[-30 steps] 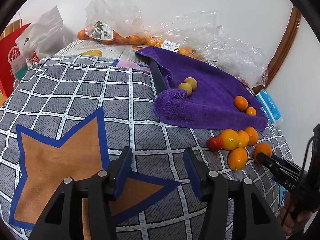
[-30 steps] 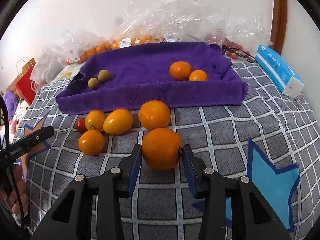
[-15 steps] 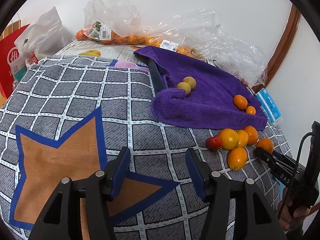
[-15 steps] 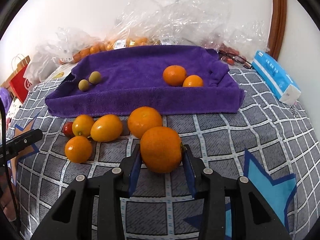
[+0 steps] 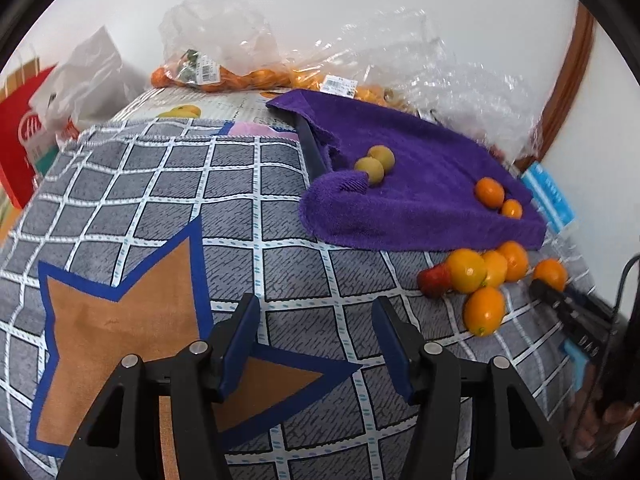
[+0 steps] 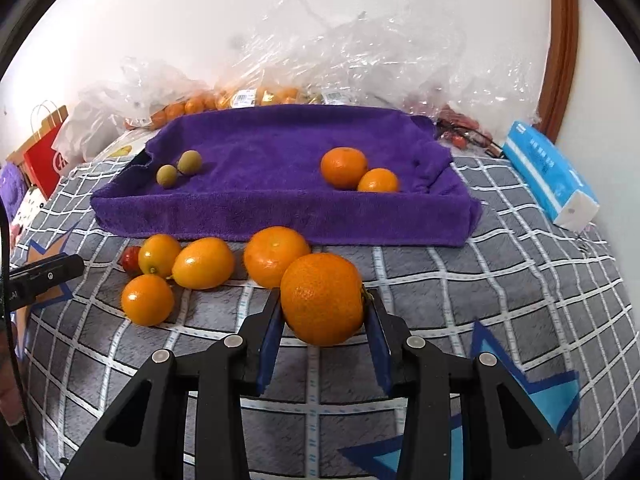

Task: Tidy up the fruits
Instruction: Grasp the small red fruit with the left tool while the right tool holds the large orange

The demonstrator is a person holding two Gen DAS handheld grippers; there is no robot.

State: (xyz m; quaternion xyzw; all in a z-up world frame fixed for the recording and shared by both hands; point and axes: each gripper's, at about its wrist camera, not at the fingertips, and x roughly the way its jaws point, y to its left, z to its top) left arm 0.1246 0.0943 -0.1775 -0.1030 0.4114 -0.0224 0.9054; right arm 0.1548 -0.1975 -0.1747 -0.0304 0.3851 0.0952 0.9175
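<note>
Left wrist view: the left gripper (image 5: 316, 320) has its jaws opening with nothing between them, over the checked cloth (image 5: 120, 200). At two o'clock lies the purple towel (image 5: 420, 184), bearing two greenish fruits (image 5: 370, 170) and two oranges (image 5: 490, 193). At three o'clock a loose cluster sits: four orange fruits, apparently, and one red fruit (image 5: 434, 280).

Right wrist view: the right gripper (image 6: 322, 312) clamps a round orange (image 6: 322, 298), its stem end turned to three o'clock. At ten o'clock an oval kumquat (image 6: 203, 263) lies long axis across.
</note>
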